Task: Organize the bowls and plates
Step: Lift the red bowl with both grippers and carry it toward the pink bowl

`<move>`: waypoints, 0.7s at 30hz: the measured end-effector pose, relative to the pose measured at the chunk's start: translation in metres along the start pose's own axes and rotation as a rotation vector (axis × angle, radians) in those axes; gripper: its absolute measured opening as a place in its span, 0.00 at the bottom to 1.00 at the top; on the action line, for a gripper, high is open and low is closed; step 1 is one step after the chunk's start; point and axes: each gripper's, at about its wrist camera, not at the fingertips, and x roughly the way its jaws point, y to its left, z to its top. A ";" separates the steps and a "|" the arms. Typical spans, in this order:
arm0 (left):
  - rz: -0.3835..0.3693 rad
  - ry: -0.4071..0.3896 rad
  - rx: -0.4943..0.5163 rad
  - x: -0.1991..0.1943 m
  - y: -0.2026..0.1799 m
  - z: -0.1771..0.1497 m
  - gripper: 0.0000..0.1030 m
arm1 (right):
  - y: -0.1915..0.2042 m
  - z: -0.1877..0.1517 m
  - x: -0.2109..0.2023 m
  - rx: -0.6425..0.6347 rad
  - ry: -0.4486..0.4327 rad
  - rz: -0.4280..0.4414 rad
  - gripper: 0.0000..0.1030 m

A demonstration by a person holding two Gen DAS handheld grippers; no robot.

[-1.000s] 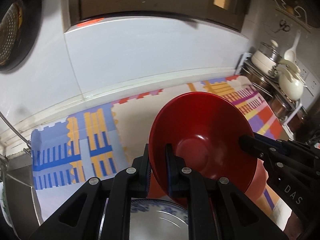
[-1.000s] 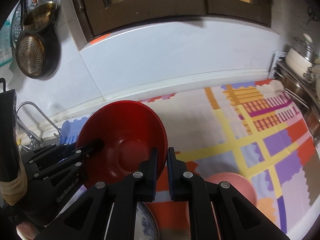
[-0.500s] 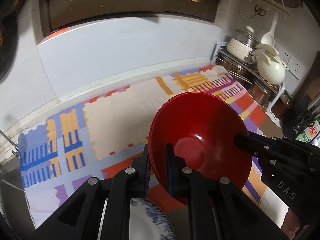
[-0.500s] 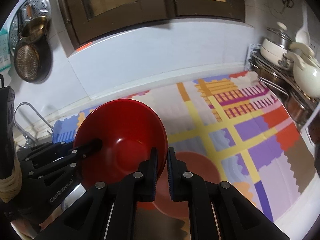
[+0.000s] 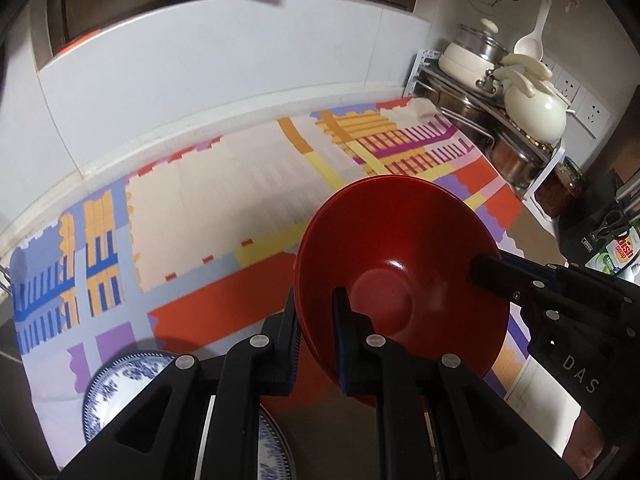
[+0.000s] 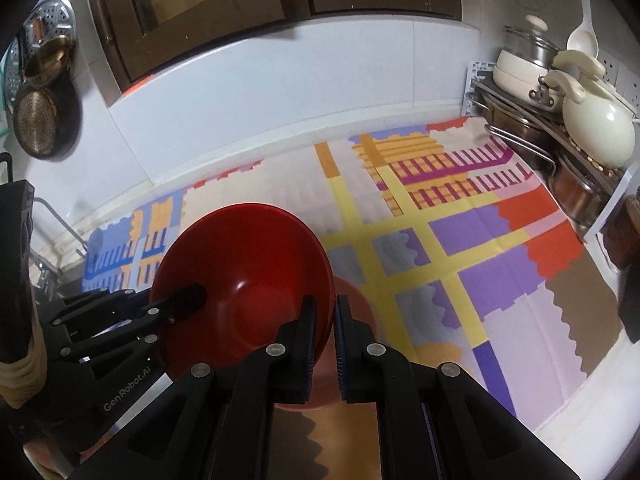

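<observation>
A glossy red bowl hangs tilted above the patterned mat, held from both sides. My left gripper is shut on its left rim, one finger inside the bowl and one outside. The right gripper reaches in from the right and clamps the opposite rim. In the right wrist view the red bowl sits left of centre, my right gripper is shut on its near rim, and the left gripper bites the far rim. A blue-and-white plate lies below left. A reddish-pink dish lies under the bowl's edge.
A colourful patterned mat covers the counter up to the white wall. A metal rack with pots and a cream kettle stands at the right end. A dish soap bottle is beyond it. Pans hang on the left above a tap.
Both grippers have carried the red bowl rightwards along the counter and slightly lower. The pot rack is now nearer, and the blue-and-white plate has slid to the lower left.
</observation>
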 end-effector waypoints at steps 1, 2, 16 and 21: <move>0.001 0.004 -0.001 0.002 -0.002 -0.001 0.15 | -0.002 -0.001 0.002 -0.001 0.005 0.001 0.10; 0.005 0.010 -0.001 0.005 -0.004 -0.002 0.15 | -0.003 -0.003 0.003 -0.005 0.009 0.000 0.10; 0.049 0.078 -0.026 0.040 -0.015 -0.013 0.15 | -0.023 -0.016 0.035 -0.032 0.098 0.018 0.10; 0.067 0.095 -0.014 0.049 -0.019 -0.017 0.15 | -0.027 -0.018 0.043 -0.042 0.118 0.024 0.10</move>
